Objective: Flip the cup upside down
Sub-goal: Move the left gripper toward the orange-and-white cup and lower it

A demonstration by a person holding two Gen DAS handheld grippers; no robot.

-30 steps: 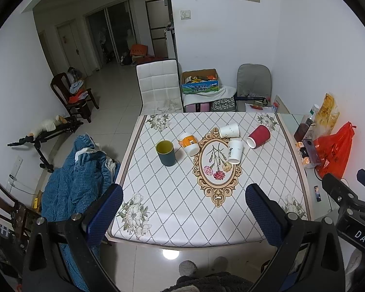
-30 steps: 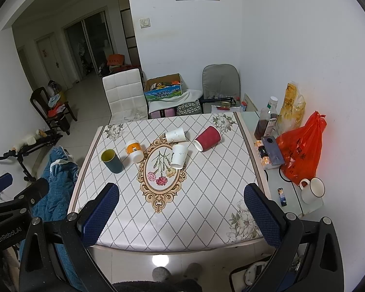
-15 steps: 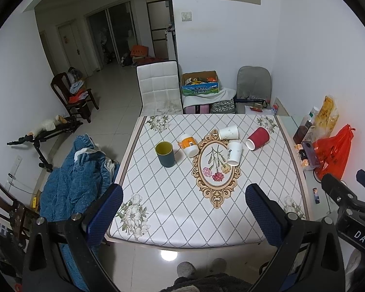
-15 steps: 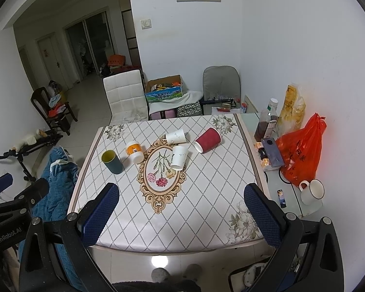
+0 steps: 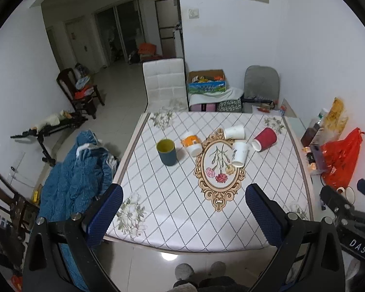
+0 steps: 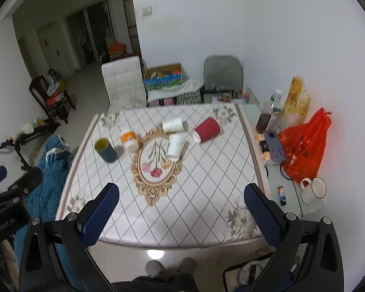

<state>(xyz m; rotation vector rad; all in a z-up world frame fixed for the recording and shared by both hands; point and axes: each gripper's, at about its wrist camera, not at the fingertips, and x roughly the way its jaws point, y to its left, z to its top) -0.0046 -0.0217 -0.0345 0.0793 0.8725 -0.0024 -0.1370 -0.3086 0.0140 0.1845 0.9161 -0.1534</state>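
— What's on the table (image 5: 172, 214)?

— Five cups on the patterned cloth. A dark teal cup (image 5: 167, 152) stands upright at the left, mouth up, yellow inside; I see nothing in it. Just to its right an orange-and-white cup (image 5: 191, 143) lies on its side, mouth toward the near edge.

— And the rest?

— A white paper cup (image 5: 234, 132) lies on its side at the top of the oval flower motif (image 5: 219, 168), mouth pointing left. A second white paper cup (image 5: 240, 153) lies beside it on the motif's right rim, mouth toward us. Right of them a red cup (image 5: 265, 139) lies tipped over, white inside showing. The tipped ones look hollow, though their mouths are small from here, so I won't swear to it.

— The grippers?

— Both hang off the near edge of the table, well short of any cup. The left gripper (image 5: 183, 203) has its blue pads spread wide with nothing between them. The right gripper (image 6: 181, 202) is the same: wide apart, holding nothing.

— Other containers around?

— On the glass side table (image 6: 292, 194) at the right, a white enamel mug (image 6: 314, 189) stands upright near an orange plastic bag (image 6: 304, 146); a bottle (image 6: 271, 112) of dark liquid is behind. Beyond the table a cardboard box (image 5: 206, 81) holds colourful packets, next to a white chair (image 5: 164, 85).
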